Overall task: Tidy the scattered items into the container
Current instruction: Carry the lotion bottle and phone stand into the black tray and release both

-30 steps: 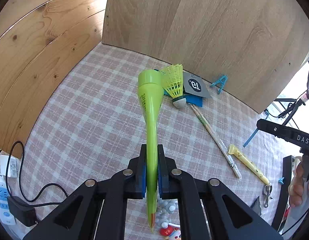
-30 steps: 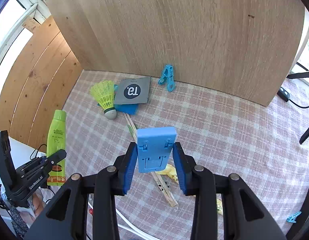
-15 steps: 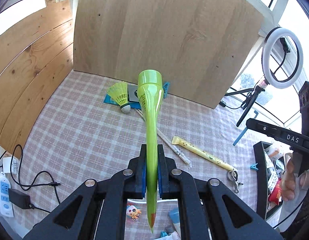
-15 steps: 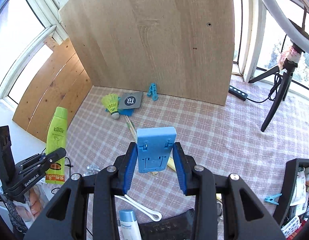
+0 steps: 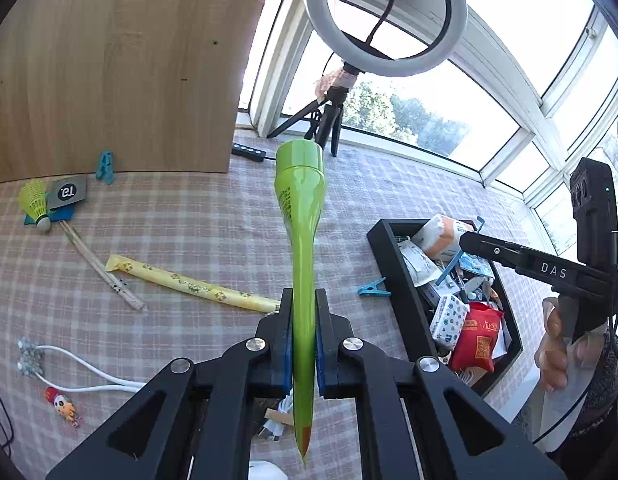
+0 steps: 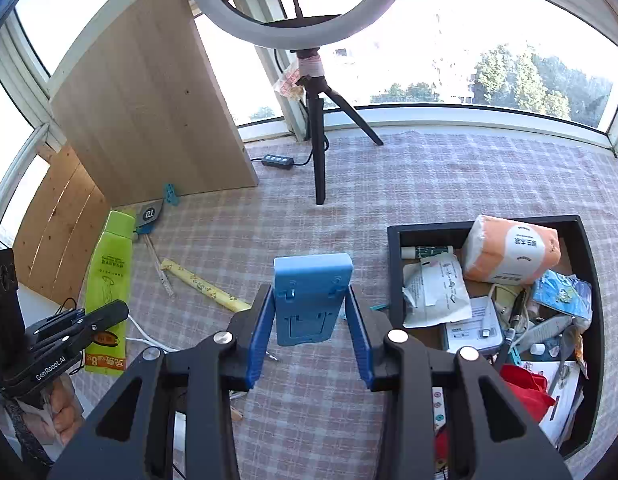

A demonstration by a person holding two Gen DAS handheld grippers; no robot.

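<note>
The black container point(image 6: 395, 264) is cut off at the right edge of the right wrist view, and much of its jumble is too crowded to name beyond an orange-and-white tissue pack point(image 6: 511, 250) and a red packet point(image 5: 475, 336); in the left wrist view the right hand-held gripper point(image 5: 465, 240) covers part of it. The left hand-held gripper point(image 5: 303, 344) pinches a green tube point(image 5: 303, 240) near its flat crimped tail. The tube's long axis runs straight away from the camera, cap end far and up, tail toward the lens, held above the checked desk point(image 5: 189, 220) left of the container. The right hand-held gripper point(image 6: 311, 320) clamps a blue phone stand point(image 6: 311, 296) by its side edges, its long side upright, over the desk just left of the container. A yellow sleeve point(image 5: 189, 284), chopsticks point(image 5: 97, 264) and a shuttlecock point(image 5: 35, 200) lie scattered on the desk.
</note>
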